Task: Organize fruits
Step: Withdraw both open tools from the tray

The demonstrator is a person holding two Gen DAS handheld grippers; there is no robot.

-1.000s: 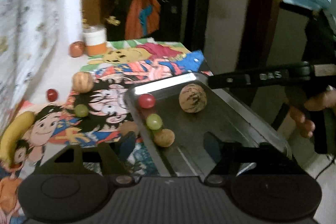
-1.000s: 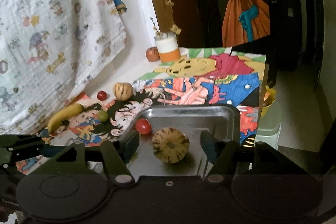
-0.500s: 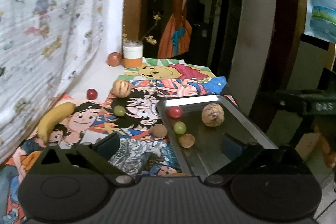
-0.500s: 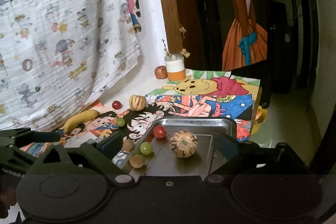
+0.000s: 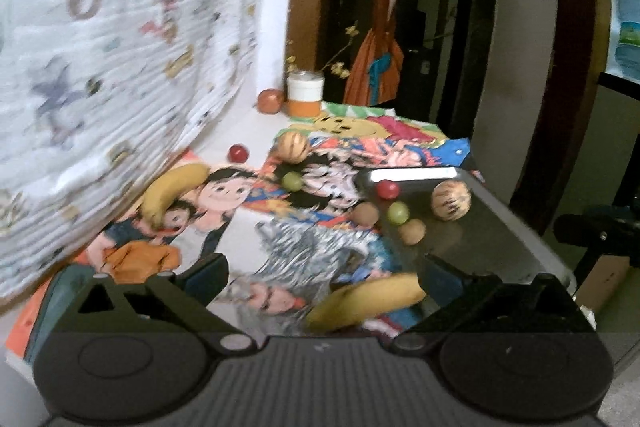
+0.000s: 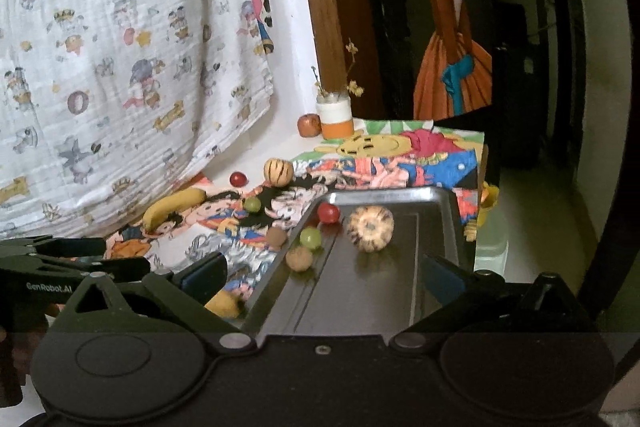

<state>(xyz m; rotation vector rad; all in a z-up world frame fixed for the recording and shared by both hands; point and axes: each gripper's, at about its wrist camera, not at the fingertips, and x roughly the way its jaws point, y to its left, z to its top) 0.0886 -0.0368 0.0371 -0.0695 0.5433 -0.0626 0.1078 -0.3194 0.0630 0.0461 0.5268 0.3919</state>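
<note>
Held the left gripper [image 5: 324,273] spread wide and empty, low over the near edge of the tabletop [image 5: 256,125], fingers to either side of the near banana [image 5: 368,301]; judged as lining up for a pick, since the spread looked ample to take the fruit across its width. Lay with its long axis running from near-left to far-right, far end pointing at the near-left corner of the tray [image 5: 412,174]; touching the rim or just short of it, could not tell through the blur. Held the right gripper [image 6: 324,275] released too, grasping nothing, above the near end of the tray; probably parked there out of the other tool's way. Counted inside the tray, along its left wall and far end, a red grape [image 5: 387,189], a green grape [image 5: 398,213], a nut [image 5: 413,231] and a striped fruit [image 5: 451,201]; gathered there, by the look of it, as the sorted lot. Found outside, near the left edge of the tabletop beside the hanging sheet [image 5: 120,67], a far banana [image 5: 172,195], long axis also near-left to far-right; well apart from the tray and seemingly not yet sorted.
</note>
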